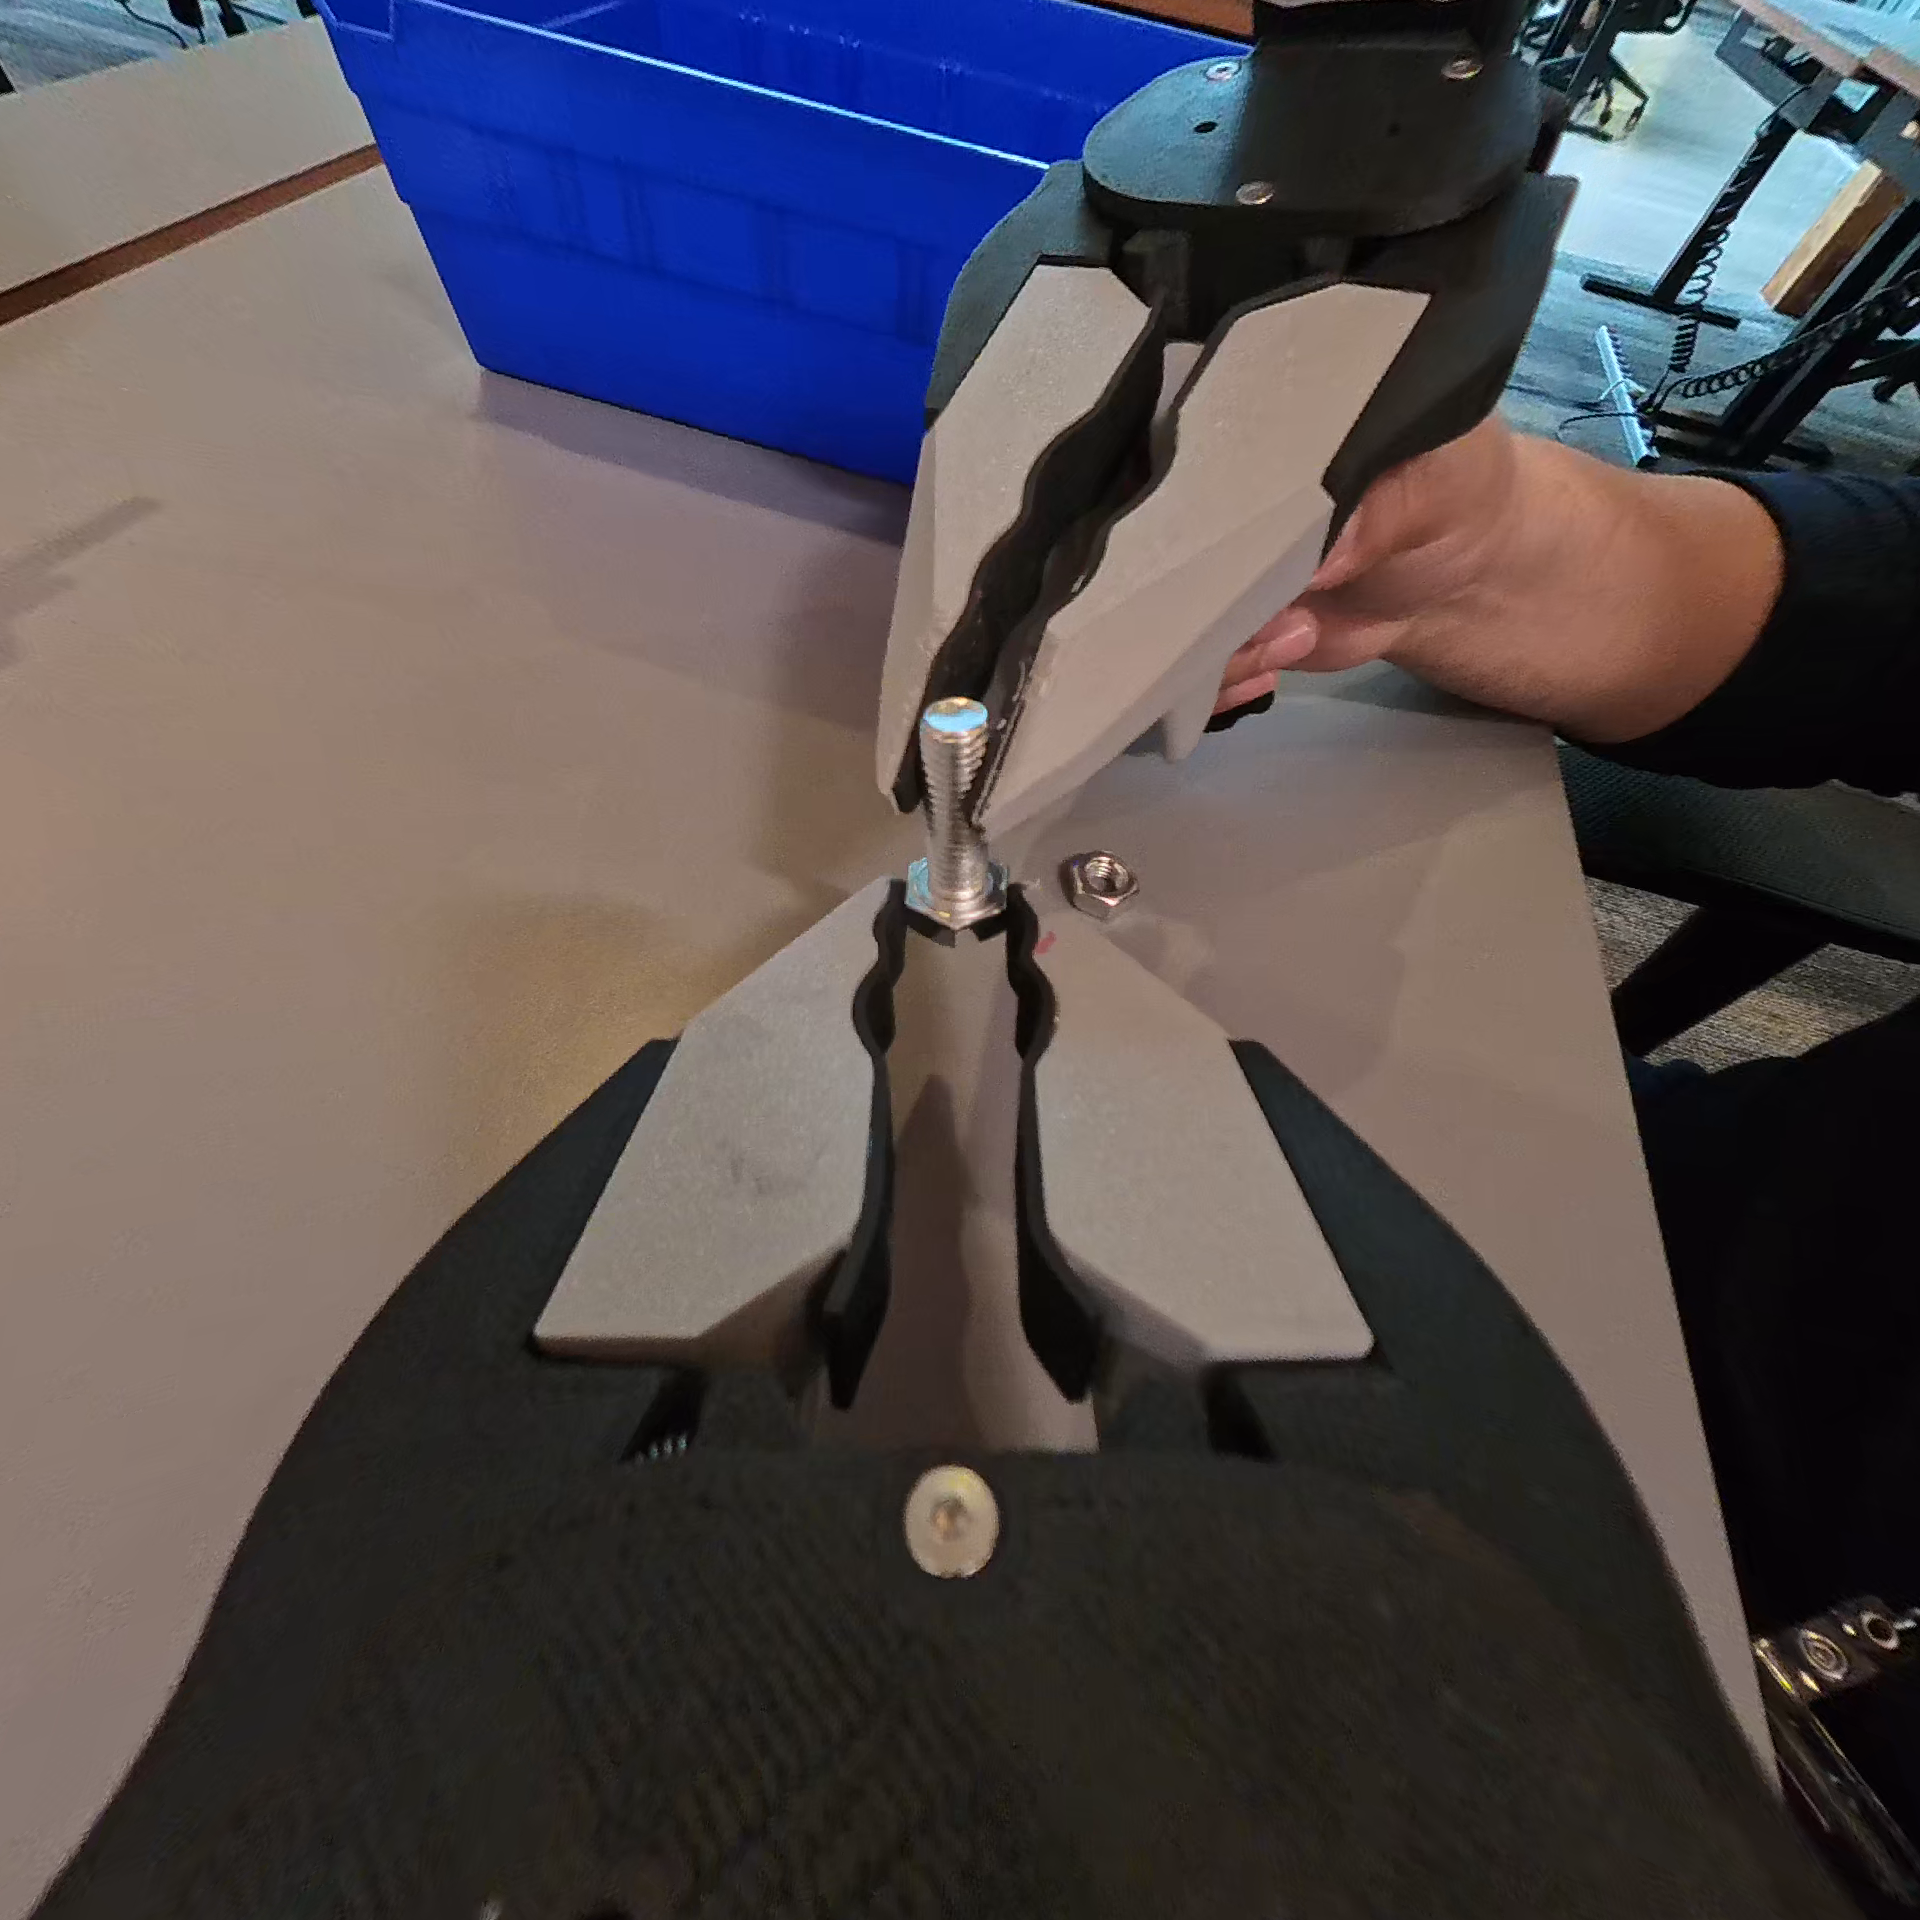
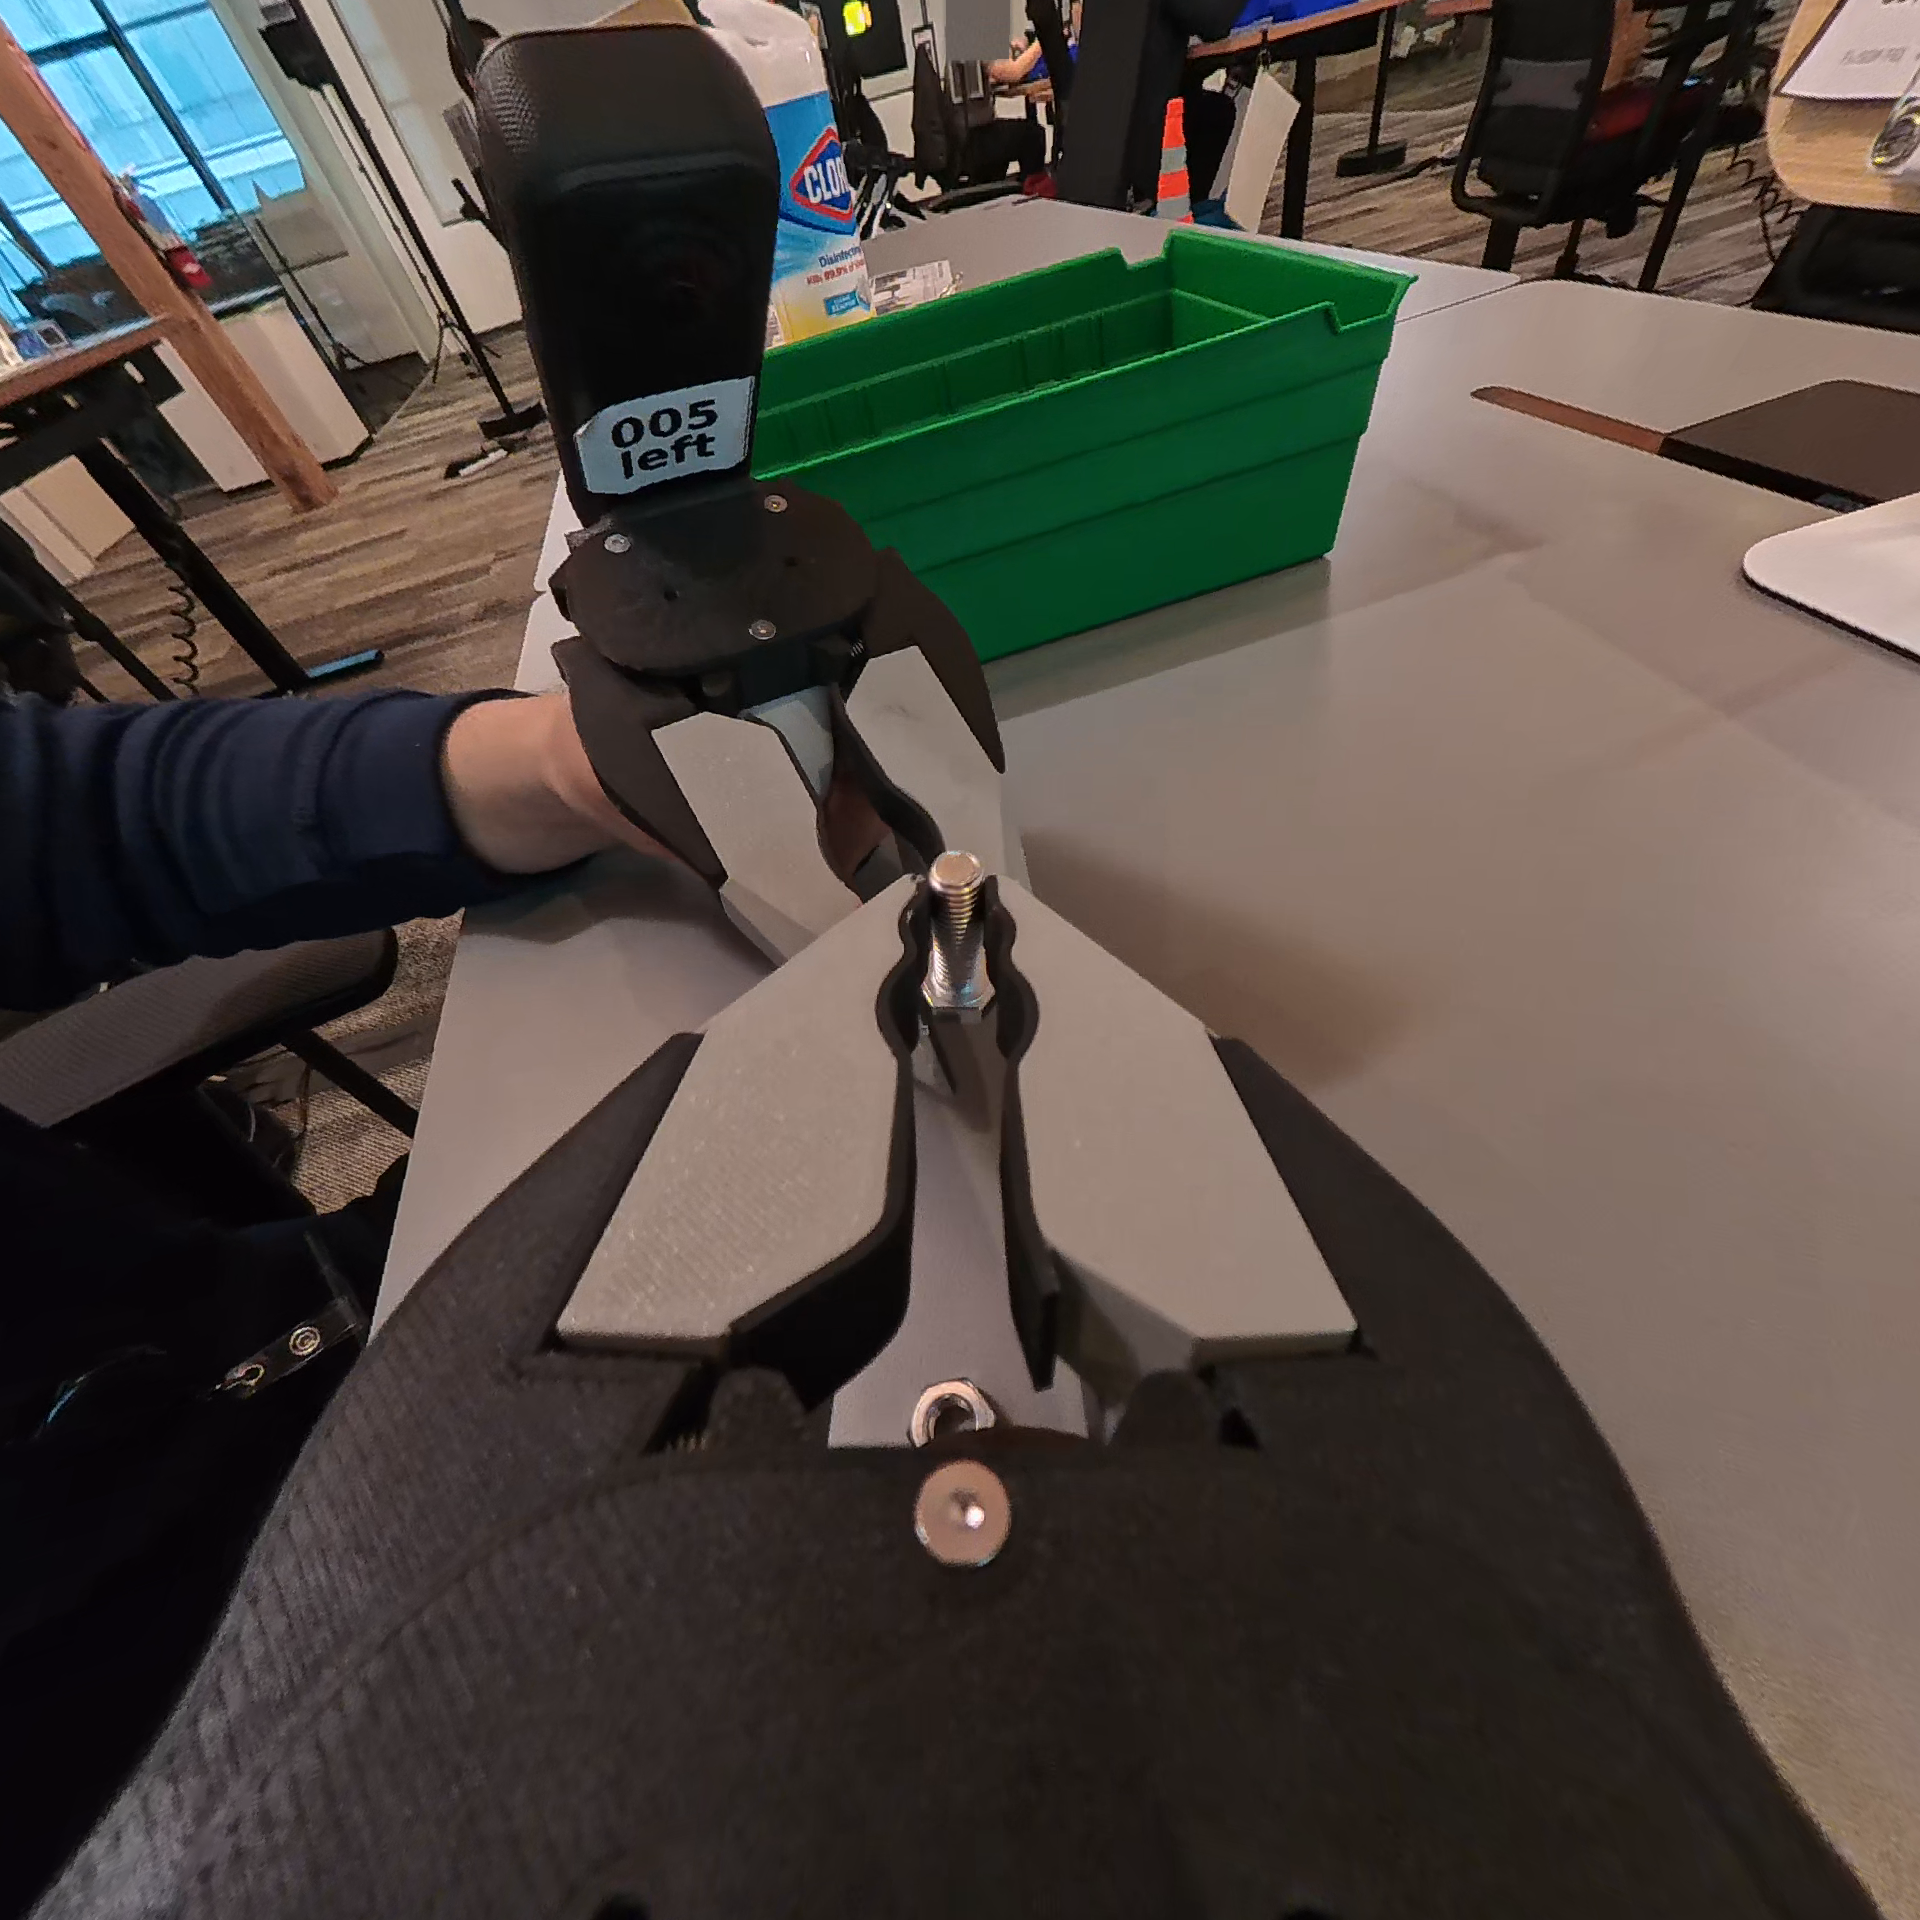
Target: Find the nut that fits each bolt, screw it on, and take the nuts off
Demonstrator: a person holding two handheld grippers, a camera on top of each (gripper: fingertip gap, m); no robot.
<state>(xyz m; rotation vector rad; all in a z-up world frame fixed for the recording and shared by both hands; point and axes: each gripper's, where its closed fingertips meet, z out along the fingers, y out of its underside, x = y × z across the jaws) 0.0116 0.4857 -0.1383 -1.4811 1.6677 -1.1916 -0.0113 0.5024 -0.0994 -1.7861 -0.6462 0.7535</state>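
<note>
While both my grippers meet over the table (image 1: 312, 831), the scene reads so:

Blue bin (image 1: 675, 208): stands behind the work spot; I cannot see inside it.
Green bin (image 2: 1091, 416): sits well apart on the table, with ribbed inner walls; the part of its inside I can see holds nothing.
Left gripper (image 1: 951, 920): my jaws are nearly closed, their tips clamped on the nut (image 1: 954, 902) that sits on the bolt (image 1: 954, 800).
Right gripper (image 2: 956, 940): my jaws are narrowed round the bolt's thread, pads touching it on both sides; the bolt's end pokes past the tips.
Bolt place: upright between the two grippers, above the table near its edge.
Loose nut (image 1: 1098, 881): lies flat on the table just beside the held bolt, apart from both grippers.
Counts: I see one bolt, two nuts, two bins, two grippers.
</note>
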